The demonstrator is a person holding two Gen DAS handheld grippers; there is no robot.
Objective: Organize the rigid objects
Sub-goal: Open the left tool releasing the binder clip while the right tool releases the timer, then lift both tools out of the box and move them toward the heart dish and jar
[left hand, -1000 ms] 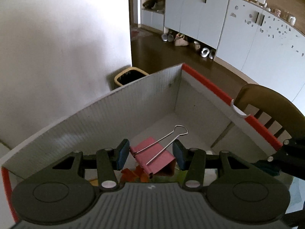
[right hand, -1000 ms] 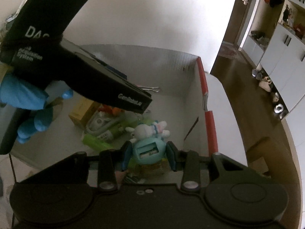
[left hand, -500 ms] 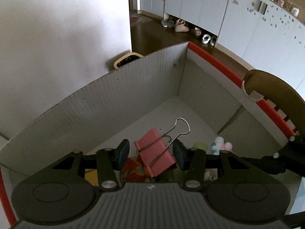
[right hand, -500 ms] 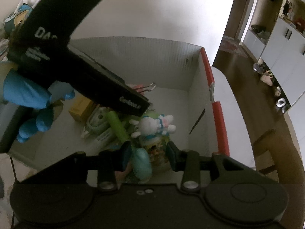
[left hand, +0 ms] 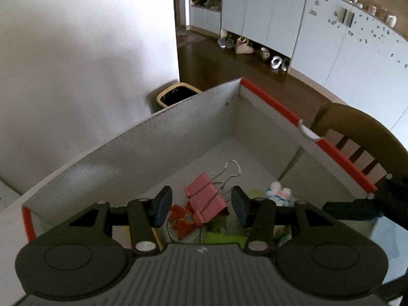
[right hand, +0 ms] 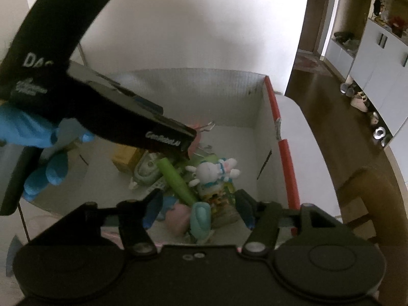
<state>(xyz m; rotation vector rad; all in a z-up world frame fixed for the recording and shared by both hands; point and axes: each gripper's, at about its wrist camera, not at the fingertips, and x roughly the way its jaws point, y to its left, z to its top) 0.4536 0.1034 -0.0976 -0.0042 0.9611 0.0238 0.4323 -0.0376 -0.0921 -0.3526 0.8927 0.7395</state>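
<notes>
Left wrist view: the left gripper (left hand: 200,206) hangs over the open white box (left hand: 142,150), whose rim carries red edging. A pink binder clip (left hand: 205,201) lies between the blue pads (left hand: 163,205), tilted, its wire handles pointing toward the box's far corner; a gap shows at each pad, so the jaws stand spread, and whether the clip rests on the pile below cannot be told. Beneath it a red toy (left hand: 182,219), green items and a small white bunny figure (left hand: 278,193) lie on the box floor, largely hidden by the gripper body. Beyond the box's right wall stands a wooden chair (left hand: 357,137), cut off by the frame edge; beyond its far wall, a dark bin (left hand: 178,95). Right wrist view: the right gripper (right hand: 199,207) has just been opening; its jaws stand spread above the same box (right hand: 204,94), and a teal object (right hand: 201,216) lies between them untouched by either pad, its shape hard to make out in the dim light. Beside it lie a pink rounded item (right hand: 178,219), a green tube (right hand: 176,181), the bunny figure (right hand: 214,170) and a yellow block (right hand: 125,155). The left gripper's black body (right hand: 102,107), held by a blue-gloved hand (right hand: 28,140), hides the box's left part.
</notes>
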